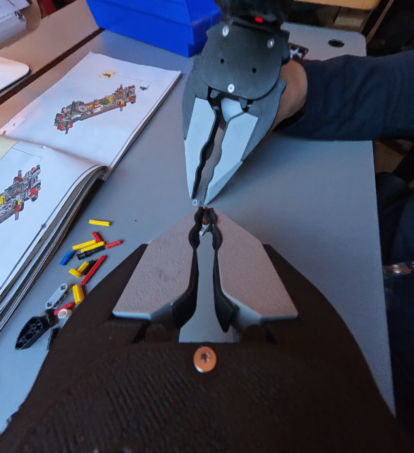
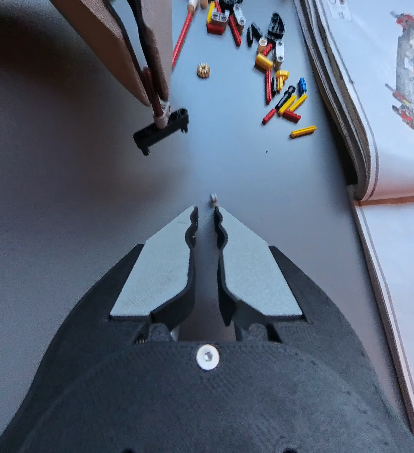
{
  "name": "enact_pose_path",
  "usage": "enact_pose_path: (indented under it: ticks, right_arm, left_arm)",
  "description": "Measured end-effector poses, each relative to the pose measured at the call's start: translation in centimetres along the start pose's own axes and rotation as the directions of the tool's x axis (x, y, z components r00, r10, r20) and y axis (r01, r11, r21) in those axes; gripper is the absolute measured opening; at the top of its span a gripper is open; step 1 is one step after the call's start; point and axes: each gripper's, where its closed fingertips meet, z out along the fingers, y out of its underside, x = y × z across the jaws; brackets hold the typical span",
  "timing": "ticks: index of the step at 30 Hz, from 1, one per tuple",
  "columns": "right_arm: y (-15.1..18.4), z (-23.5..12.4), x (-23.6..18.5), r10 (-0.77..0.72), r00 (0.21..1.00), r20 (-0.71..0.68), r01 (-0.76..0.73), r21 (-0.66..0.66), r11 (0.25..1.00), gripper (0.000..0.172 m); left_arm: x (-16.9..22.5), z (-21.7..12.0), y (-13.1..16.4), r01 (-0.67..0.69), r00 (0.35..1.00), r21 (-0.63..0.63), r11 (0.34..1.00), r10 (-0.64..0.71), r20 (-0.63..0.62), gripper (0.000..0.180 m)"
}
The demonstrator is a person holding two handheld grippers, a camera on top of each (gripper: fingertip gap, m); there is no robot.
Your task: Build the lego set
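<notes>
While the left tongs (image 2: 162,107) clamp a red axle (image 2: 149,85) carrying a black beam (image 2: 160,131), right tongs (image 2: 206,208) sit slightly parted, empty; small grey bush (image 2: 213,197) lies on bench (image 2: 250,171) just beyond.

Matt grey table (image 2: 250,166), smooth and evenly finished. Glossy plastic building pieces (image 1: 88,247) in yellow, red, blue and black. Paper instruction booklet (image 1: 98,117), pages faintly sheened. Rough, layer-ridged black plastic on claw bodies; bright metal screw (image 2: 207,356).
</notes>
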Motion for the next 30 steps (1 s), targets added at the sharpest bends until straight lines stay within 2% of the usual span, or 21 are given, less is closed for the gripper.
enact_pose_path:
  ticks: [4,6,12,15,18,20,23,27,30]
  right_arm:
    - [-0.4,0.3,-0.4,0.014,0.999,0.029,-0.015,0.024,1.0,0.01]
    - [-0.5,0.4,-0.7,0.002,0.999,0.045,-0.003,0.026,1.0,0.0]
    - [-0.9,0.4,-1.3,-0.034,0.997,0.067,0.031,0.048,0.998,0.004]
    - [-2.7,-0.2,-2.0,-0.049,0.995,0.092,0.035,0.152,0.988,0.008]
    - [-5.3,-1.2,-2.2,-0.023,0.996,0.086,-0.002,0.283,0.959,0.021]
    - [-6.5,-1.8,-2.2,-0.001,0.997,0.073,-0.025,0.352,0.936,0.033]
    - [-6.2,-2.1,-0.9,-0.002,1.0,-0.017,0.008,0.343,0.939,0.034]
    - [-4.3,-2.7,2.8,0.062,0.978,-0.2,-0.005,0.274,0.962,0.025]
    - [-3.9,-2.5,3.0,0.12,0.979,-0.167,-0.071,0.277,0.958,0.016]
  left_arm:
    - [-0.4,0.2,0.2,0.023,0.999,0.088,0.996,-0.019,-0.042,0.002]
    - [-0.7,0.4,0.9,0.006,0.999,0.07,0.998,-0.003,-0.04,0.002]
    - [-0.5,-0.3,0.3,-0.075,0.997,0.162,0.984,0.078,-0.016,0.002]
    - [-0.9,-0.8,-0.3,-0.082,0.997,0.209,0.974,0.08,0.016,0.002]
    - [-1.5,-0.8,-0.9,-0.065,0.998,0.245,0.967,0.058,0.034,0.002]
    - [-1.8,-0.6,-0.9,-0.051,0.998,0.24,0.969,0.041,0.046,0.002]
    - [-1.8,-0.3,-1.0,-0.066,0.996,0.231,0.971,0.05,0.075,0.002]
    - [-2.8,-0.1,-0.6,-0.141,0.976,0.175,0.974,0.107,0.191,0.002]
    - [-3.5,0.0,0.1,-0.162,0.962,0.12,0.979,0.13,0.241,0.003]
